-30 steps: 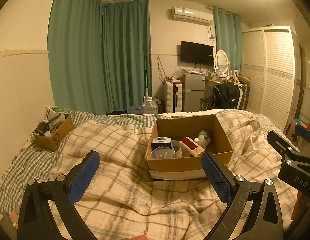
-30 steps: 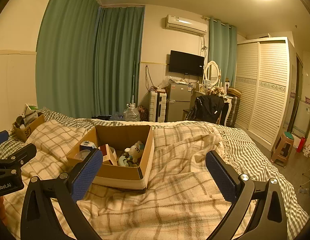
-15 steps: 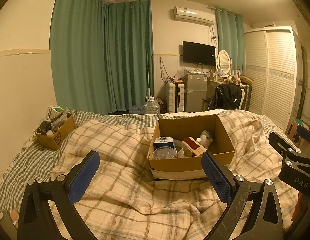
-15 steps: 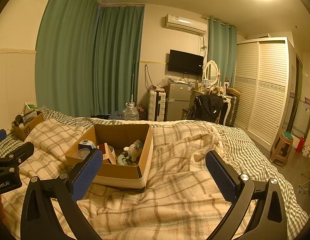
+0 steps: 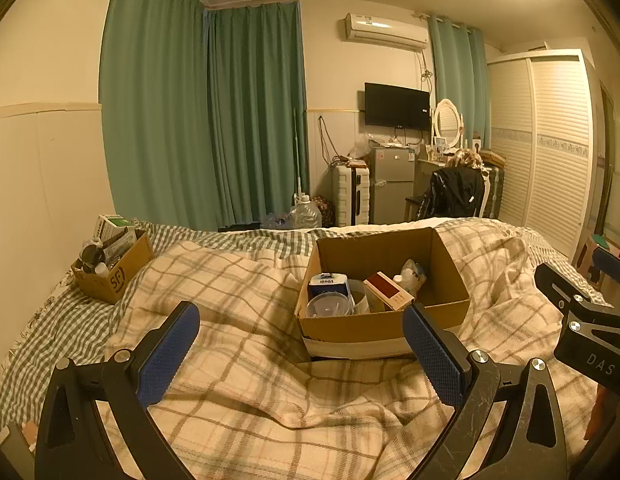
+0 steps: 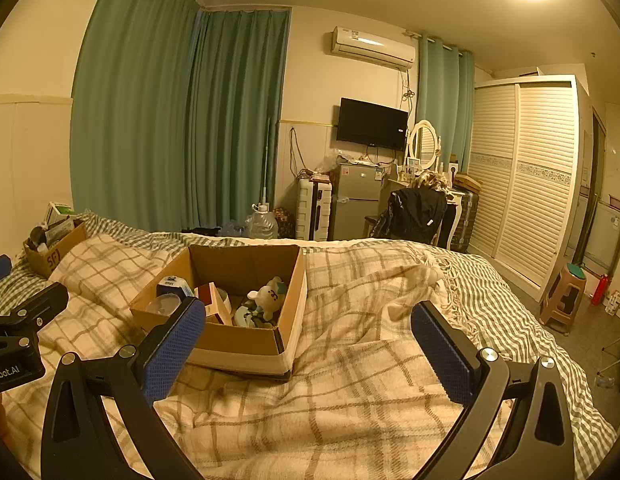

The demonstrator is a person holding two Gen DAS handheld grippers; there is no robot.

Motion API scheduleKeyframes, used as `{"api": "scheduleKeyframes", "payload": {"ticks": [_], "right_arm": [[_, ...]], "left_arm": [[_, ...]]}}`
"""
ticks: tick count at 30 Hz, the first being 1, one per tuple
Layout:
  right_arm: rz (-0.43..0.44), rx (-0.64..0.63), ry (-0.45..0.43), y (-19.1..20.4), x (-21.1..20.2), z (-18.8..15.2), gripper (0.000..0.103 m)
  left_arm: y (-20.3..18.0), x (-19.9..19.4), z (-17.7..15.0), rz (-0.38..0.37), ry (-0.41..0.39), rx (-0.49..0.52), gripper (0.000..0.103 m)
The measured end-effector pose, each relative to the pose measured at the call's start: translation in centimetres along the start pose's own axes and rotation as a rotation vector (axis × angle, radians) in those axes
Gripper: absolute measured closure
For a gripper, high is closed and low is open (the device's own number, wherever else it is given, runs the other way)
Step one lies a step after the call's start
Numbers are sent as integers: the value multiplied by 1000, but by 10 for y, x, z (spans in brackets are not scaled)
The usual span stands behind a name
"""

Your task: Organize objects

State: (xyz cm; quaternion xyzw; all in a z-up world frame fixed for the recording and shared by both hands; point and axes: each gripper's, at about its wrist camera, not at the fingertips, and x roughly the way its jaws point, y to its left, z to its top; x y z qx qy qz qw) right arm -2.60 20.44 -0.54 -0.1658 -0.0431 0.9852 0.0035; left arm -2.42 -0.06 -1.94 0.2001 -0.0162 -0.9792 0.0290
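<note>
Cardboard box (image 5: 384,280), stiff-walled and probably light, sits on the soft plaid blanket (image 5: 237,300) just ahead of the spread, empty left gripper (image 5: 299,348); its rim offers a hold. Right view: plush toy (image 6: 267,298) inside is squashy, ahead-left of the open right gripper (image 6: 307,340).
</note>
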Motion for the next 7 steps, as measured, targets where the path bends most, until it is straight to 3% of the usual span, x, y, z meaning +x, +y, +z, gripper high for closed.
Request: {"api": "scheduleKeyframes", "payload": {"ticks": [7], "right_arm": [[2, -1, 7, 2, 1, -1, 0]], "left_arm": [[1, 1, -2, 7, 6, -6, 0]]}}
